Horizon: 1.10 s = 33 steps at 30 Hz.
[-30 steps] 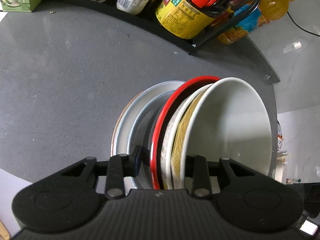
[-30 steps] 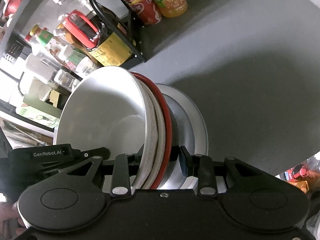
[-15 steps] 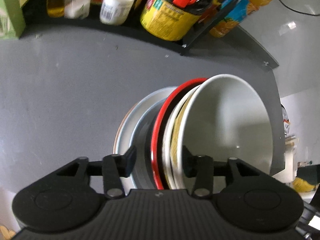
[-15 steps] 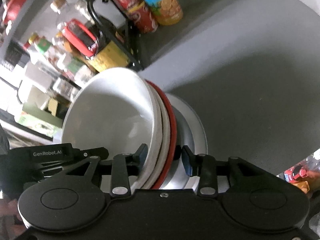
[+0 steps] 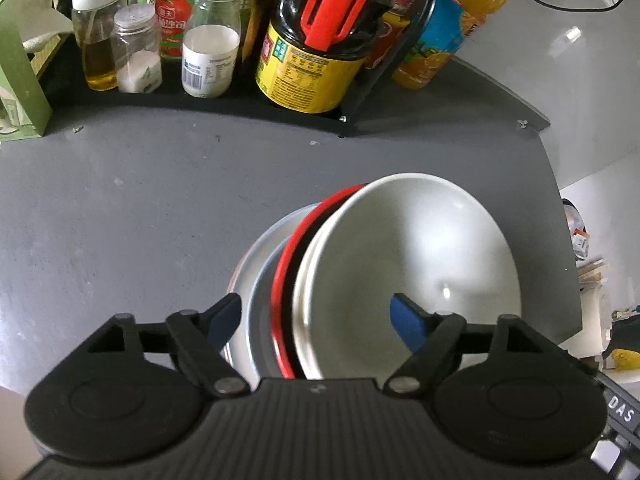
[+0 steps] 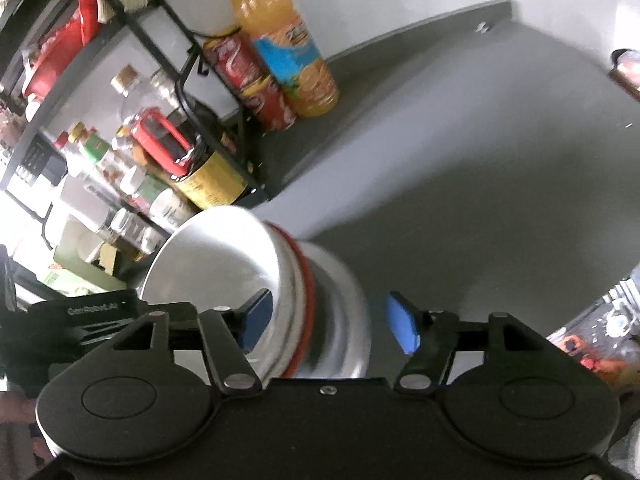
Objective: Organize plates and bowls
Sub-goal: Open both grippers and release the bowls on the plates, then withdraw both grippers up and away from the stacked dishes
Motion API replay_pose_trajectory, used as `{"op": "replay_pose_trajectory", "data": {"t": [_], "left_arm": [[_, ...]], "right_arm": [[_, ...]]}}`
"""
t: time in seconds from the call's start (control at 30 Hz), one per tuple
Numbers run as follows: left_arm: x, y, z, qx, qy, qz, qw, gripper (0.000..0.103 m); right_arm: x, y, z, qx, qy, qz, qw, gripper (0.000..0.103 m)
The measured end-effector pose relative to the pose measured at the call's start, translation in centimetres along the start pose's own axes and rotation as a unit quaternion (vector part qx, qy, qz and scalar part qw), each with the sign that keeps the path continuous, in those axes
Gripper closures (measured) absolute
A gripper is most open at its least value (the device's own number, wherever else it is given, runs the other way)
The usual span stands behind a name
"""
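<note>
Now that both sets of jaws have sprung wide apart, you no longer pinch the nested stack of dishes: half a second ago each pair was clamped across its rims. Your left gripper (image 5: 316, 316) straddles the stack with its blue pads clear on either side, one pad showing inside the white bowl (image 5: 416, 264) at about 3 o'clock. Your right gripper (image 6: 330, 322) is likewise spread around the same pile, which shows blurred in that view. The red-rimmed dish (image 5: 286, 280) and the pale plates (image 5: 256, 264) sit tucked behind the bowl, and the whole pile appears to rest on the grey surface (image 5: 140, 208), so the stacking looks done and the release is the last step for this pile. For room, you have bare surface from 9 to 12 o'clock of the stack. Toward 12 o'clock stands the black rack (image 5: 280, 108) with its bottles and jars, and the orange drink bottle (image 6: 286, 40) just beside it. At 3 o'clock the surface edge runs close to the bowl, so back straight out rather than sideways.
</note>
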<state>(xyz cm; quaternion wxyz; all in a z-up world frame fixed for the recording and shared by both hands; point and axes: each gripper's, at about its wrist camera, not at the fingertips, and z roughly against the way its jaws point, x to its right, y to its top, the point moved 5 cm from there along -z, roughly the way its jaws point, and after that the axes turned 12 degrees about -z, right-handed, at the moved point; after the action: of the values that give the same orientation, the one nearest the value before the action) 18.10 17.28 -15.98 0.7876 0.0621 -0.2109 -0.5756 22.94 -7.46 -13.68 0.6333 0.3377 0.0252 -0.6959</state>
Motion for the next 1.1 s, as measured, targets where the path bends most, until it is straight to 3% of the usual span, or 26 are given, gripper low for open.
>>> {"op": "replay_pose_trajectory", "data": {"t": [0.3, 0.57, 1.1], "left_arm": [[2.7, 0.1, 2.9, 0.030, 0.025, -0.062, 0.9973, 0.013], [5.5, -1.9, 7.0, 0.070, 0.007, -0.098, 0.9927, 0.008], [8.2, -9.8, 12.4, 0.088, -0.005, -0.159, 0.9833, 0.007]], "right_arm": [[4.5, 0.3, 5.8, 0.058, -0.051, -0.033, 0.996, 0.018], [7.7, -1.7, 11.1, 0.099, -0.078, -0.047, 0.991, 0.013], [6.7, -8.4, 19.4, 0.167, -0.084, -0.031, 0.982, 0.000]]}}
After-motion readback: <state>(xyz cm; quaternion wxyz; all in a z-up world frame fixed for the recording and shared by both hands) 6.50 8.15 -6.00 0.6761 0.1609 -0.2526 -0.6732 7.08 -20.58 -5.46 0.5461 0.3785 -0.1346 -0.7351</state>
